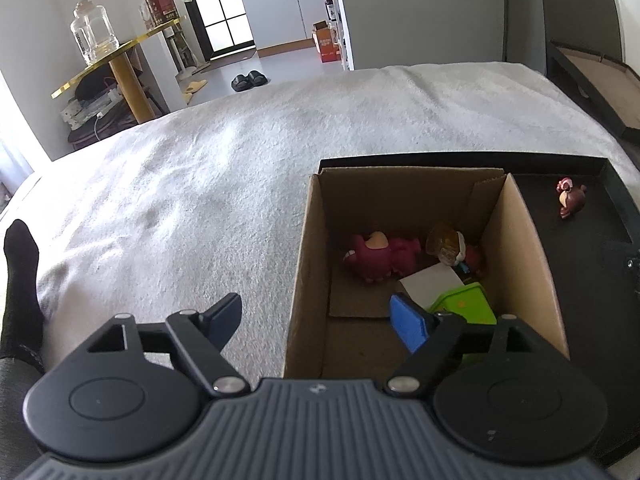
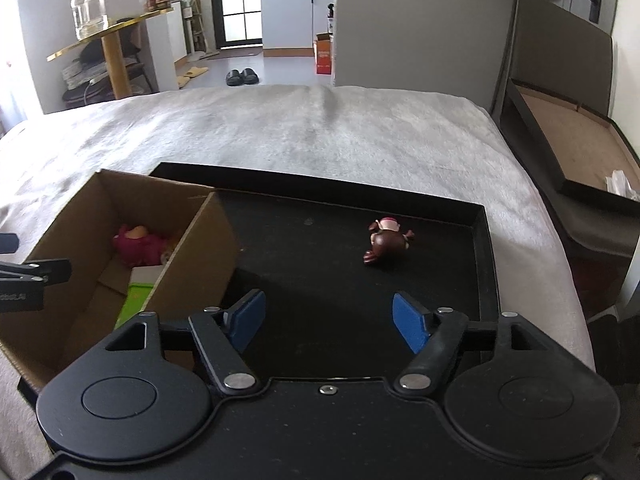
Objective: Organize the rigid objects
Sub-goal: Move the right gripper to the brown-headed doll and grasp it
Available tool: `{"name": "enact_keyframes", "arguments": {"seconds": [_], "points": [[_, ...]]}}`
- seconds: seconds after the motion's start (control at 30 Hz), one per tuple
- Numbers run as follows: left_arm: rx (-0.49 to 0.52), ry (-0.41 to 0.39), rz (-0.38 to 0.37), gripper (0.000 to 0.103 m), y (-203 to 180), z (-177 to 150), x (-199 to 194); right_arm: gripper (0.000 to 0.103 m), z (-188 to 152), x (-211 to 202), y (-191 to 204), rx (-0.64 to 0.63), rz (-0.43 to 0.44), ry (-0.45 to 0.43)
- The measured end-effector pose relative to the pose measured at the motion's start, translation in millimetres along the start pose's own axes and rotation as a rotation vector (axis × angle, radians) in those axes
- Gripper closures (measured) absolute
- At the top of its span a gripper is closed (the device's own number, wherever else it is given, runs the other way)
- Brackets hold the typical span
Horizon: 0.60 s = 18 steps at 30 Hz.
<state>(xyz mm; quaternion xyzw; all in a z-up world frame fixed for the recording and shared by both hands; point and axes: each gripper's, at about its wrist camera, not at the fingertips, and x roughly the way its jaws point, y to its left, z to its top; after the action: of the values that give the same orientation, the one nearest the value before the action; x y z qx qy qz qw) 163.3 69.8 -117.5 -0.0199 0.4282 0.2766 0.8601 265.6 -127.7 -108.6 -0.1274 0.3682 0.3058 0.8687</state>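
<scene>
From the left wrist we see into the box: green block, white card, pink toy, a capped figure. Left gripper jaws wide, straddling its left wall. Right gripper jaws wide over the tray; ahead lies the brown figure. Bed beyond.

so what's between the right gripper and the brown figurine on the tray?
Nothing: in the right wrist view only bare black tray floor lies between the open right gripper and the brown figurine. The cardboard box stands off to the left.
</scene>
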Motion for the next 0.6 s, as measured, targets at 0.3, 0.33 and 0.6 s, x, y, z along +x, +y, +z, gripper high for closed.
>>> {"name": "enact_keyframes", "arguments": {"seconds": [0.3,0.33,0.6], "points": [[0.006,0.02,0.027,0.022,-6.4,2.9,7.9,0.023,-2.5,16.4,-12.8,0.023,-0.007,0.008],[0.007,0.022,0.031,0.022,-6.6,3.5,9.1,0.023,-2.3,18.5,-14.8,0.026,-0.008,0.009],[0.013,0.048,0.06,0.021,-8.7,5.8,20.1,0.023,-0.8,37.5,-28.8,0.059,-0.023,0.015]]}}
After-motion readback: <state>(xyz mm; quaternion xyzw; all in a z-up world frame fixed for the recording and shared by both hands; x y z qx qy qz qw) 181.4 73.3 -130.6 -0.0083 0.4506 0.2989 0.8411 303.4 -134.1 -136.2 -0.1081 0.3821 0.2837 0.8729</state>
